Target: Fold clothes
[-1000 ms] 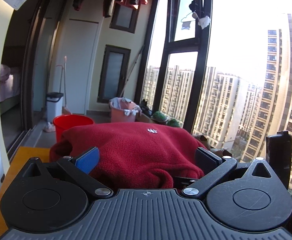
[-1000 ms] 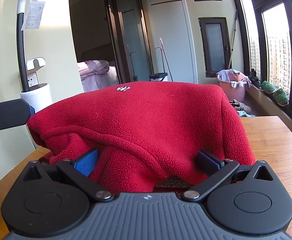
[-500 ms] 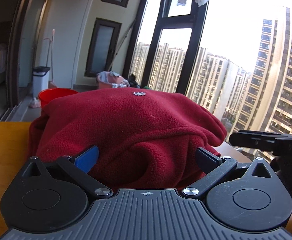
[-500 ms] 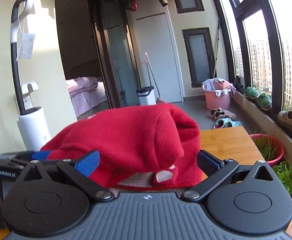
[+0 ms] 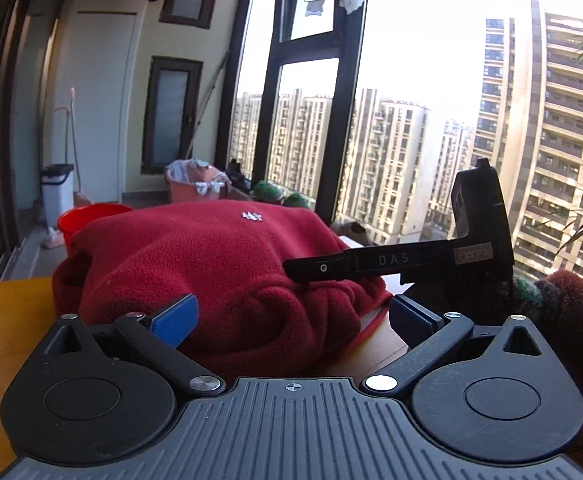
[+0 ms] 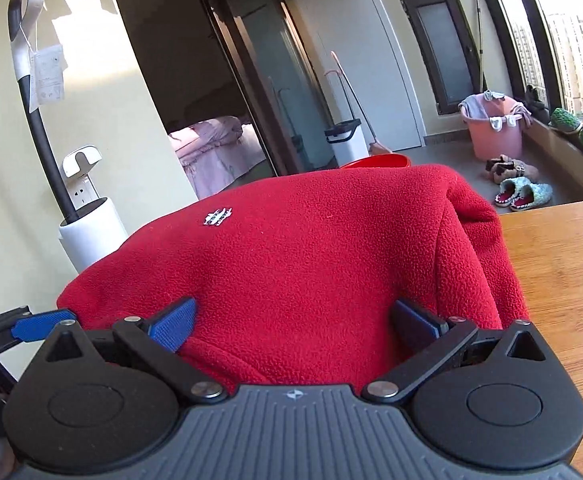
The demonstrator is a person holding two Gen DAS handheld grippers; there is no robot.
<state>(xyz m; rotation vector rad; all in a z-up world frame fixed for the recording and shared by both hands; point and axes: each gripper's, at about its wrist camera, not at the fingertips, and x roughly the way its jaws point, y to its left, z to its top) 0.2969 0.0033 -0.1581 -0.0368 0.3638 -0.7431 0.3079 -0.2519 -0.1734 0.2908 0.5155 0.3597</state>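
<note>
Both tongs, left gripper (image 5: 293, 316) and right gripper (image 6: 293, 318), now gape wide around the red fleece (image 6: 311, 264), seemingly released; at 3 o'clock, bare table (image 6: 563, 280).

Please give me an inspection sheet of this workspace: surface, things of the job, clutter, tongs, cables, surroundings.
Surface: wooden table, bare to the right of the garment.
Job's things: one red fleece garment bundled in a heap on the table, small white emblem on top.
Clutter: nothing seen on the table besides the garment.
Tongs: left tongs open, garment between its fingers; right tongs open, pressed close to the fleece. In the left view the right tongs reach over the garment from the side.
Cables: nothing seen.
Surroundings: balcony with tall windows, red bucket, pink basin, white bin, slippers on the floor, upright vacuum by the wall.
</note>
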